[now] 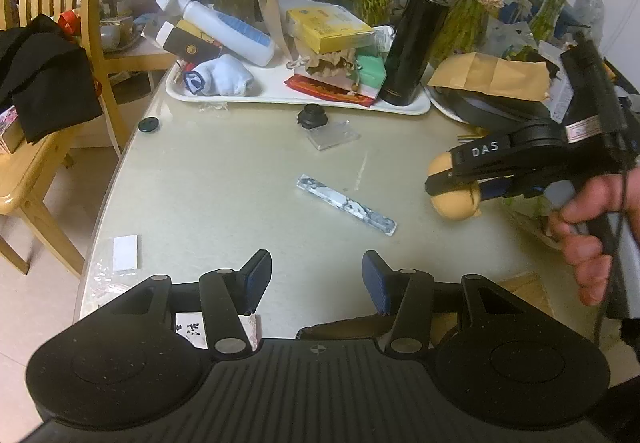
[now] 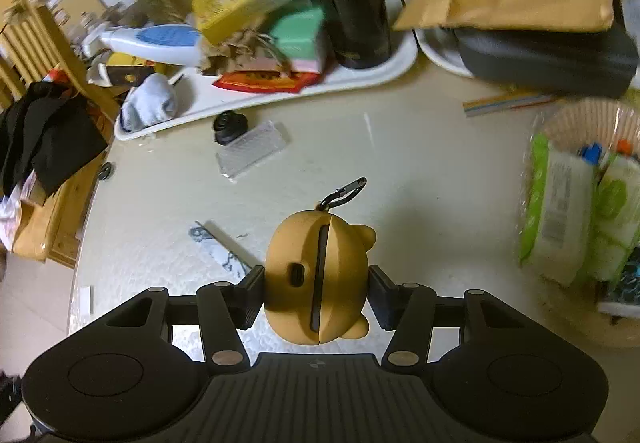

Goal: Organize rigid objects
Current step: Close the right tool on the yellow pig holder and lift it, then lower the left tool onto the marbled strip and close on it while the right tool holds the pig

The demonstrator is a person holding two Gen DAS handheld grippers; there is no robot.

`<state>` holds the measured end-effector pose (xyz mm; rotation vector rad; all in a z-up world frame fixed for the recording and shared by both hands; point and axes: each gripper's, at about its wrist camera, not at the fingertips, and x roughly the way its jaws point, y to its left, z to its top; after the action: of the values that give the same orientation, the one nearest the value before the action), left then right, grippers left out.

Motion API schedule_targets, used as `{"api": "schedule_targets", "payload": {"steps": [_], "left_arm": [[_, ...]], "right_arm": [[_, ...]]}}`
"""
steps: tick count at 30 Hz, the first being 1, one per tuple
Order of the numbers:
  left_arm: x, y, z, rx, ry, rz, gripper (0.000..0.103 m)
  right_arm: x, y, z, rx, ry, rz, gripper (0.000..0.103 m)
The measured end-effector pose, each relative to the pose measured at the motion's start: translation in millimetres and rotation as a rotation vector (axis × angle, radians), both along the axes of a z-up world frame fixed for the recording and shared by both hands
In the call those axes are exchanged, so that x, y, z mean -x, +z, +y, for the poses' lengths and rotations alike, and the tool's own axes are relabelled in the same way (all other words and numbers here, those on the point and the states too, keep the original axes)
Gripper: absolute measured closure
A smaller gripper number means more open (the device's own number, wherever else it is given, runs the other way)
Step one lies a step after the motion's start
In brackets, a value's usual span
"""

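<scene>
My right gripper (image 2: 316,291) is shut on a tan bear-shaped earbud case (image 2: 316,275) with a black carabiner clip (image 2: 344,193), held above the table. In the left wrist view the same right gripper (image 1: 452,183) holds the case (image 1: 456,203) at the right. My left gripper (image 1: 316,283) is open and empty above the table's near edge. A marbled blue-white bar (image 1: 346,203) lies on the table ahead of it and also shows in the right wrist view (image 2: 224,251). A clear plastic box (image 1: 332,133) and a small black knob (image 1: 313,115) lie further back.
A white tray (image 1: 280,93) holds a black thermos (image 1: 420,35), a yellow box (image 1: 328,27), a white bottle (image 1: 228,29) and socks. A basket of wipe packs (image 2: 580,211) stands at the right. A wooden chair (image 1: 52,43) with black cloth stands left. A white card (image 1: 126,253) lies near the edge.
</scene>
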<state>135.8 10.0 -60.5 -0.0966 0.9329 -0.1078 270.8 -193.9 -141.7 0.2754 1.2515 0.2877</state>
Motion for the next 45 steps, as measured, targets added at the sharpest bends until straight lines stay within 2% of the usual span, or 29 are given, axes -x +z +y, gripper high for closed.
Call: {"api": "schedule_targets", "payload": {"steps": [9, 11, 13, 18, 25, 29, 35, 45], "left_arm": [[0.3, -0.3, -4.5, -0.009, -0.008, -0.024, 0.052], [1.3, 0.4, -5.9, -0.012, -0.010, -0.036, 0.037], [2.0, 1.9, -6.9, -0.018, -0.003, -0.050, 0.032], [0.1, 2.6, -9.5, -0.014, -0.010, -0.049, 0.031], [-4.8, 3.1, -14.4, -0.042, 0.010, -0.061, 0.031], [-15.2, 7.2, -18.0, -0.034, 0.014, -0.052, 0.031], [-38.5, 6.1, -25.8, -0.055, 0.027, -0.027, 0.031], [-77.5, -22.5, -34.6, -0.068, 0.023, 0.085, 0.031]], "right_arm": [[29.4, 35.8, -8.8, -0.016, 0.039, -0.065, 0.046], [39.9, 46.4, -15.0, -0.020, 0.044, -0.085, 0.046], [50.7, 55.3, -21.9, -0.028, 0.044, -0.101, 0.046], [82.0, 69.7, -37.7, -0.040, 0.051, -0.128, 0.046], [107.5, 70.8, -54.1, -0.065, 0.046, -0.119, 0.046], [107.9, 70.4, -63.7, -0.074, 0.018, -0.121, 0.046], [106.8, 67.8, -69.2, -0.006, 0.002, -0.157, 0.046], [101.9, 64.4, -80.8, -0.027, -0.003, -0.150, 0.046]]}}
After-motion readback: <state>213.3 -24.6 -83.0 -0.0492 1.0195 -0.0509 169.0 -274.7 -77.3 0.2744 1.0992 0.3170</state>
